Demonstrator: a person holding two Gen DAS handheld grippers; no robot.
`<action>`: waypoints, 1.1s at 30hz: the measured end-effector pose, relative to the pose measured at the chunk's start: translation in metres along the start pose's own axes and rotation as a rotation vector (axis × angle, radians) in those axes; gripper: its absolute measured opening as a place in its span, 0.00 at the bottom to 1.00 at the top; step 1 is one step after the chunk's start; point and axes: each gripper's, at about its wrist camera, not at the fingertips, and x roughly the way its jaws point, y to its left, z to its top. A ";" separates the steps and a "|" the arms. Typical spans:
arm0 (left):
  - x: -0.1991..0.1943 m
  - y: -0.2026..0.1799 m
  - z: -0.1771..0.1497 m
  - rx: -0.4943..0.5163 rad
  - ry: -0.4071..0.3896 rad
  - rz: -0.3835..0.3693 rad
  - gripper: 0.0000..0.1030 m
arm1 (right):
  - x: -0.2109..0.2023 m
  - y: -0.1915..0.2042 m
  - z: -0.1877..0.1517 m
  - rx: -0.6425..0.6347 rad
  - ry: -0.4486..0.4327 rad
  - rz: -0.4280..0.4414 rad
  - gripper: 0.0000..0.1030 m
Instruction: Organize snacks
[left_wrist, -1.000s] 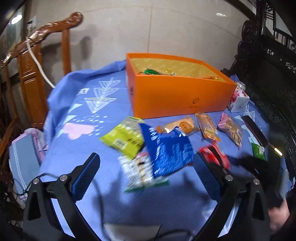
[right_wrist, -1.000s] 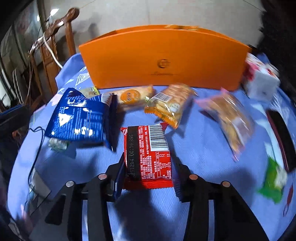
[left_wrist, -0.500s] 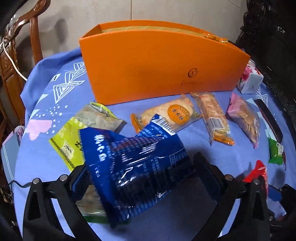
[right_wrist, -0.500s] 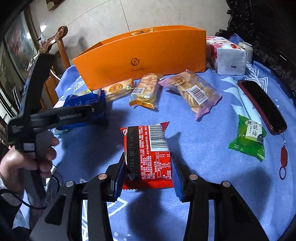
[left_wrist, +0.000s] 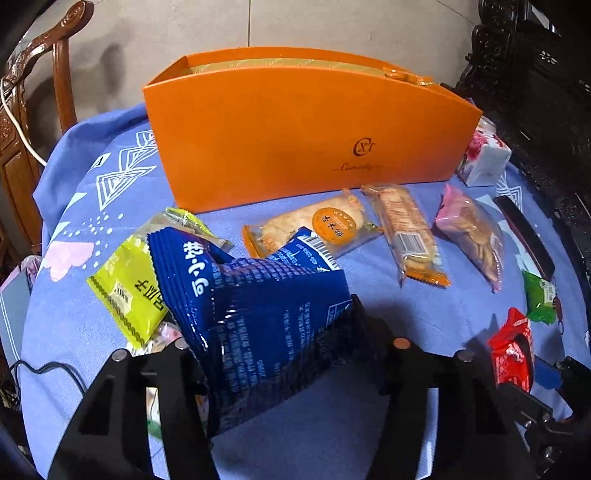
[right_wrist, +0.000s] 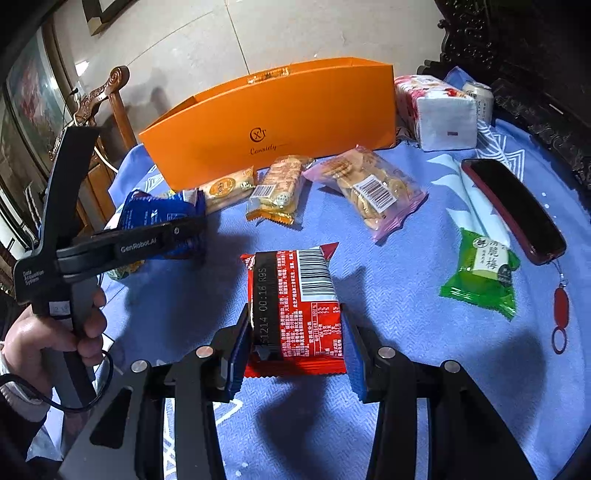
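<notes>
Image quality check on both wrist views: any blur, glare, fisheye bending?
Left wrist: sharp; glare on the blue packet; orange box top edge bows from fisheye; dark corners. Right wrist: sharp; print on the red packet legible; gripper shadows on the tablecloth; tiled floor brightly lit.

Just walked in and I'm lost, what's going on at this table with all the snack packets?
A person is sorting snacks with two handheld grippers. The left gripper is closing on a blue snack bag; the right gripper is shut on a red packet. Other packets lie on the blue tablecloth before the orange box.
</notes>
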 end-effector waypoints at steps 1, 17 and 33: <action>-0.002 0.000 -0.001 0.001 -0.003 0.002 0.54 | -0.002 0.001 0.000 0.000 -0.004 -0.002 0.43; -0.109 0.018 -0.004 -0.010 -0.143 -0.025 0.53 | -0.043 0.034 0.021 -0.067 -0.082 0.022 0.43; -0.126 0.034 0.066 0.015 -0.200 -0.052 0.61 | -0.072 0.053 0.138 -0.106 -0.282 0.068 0.43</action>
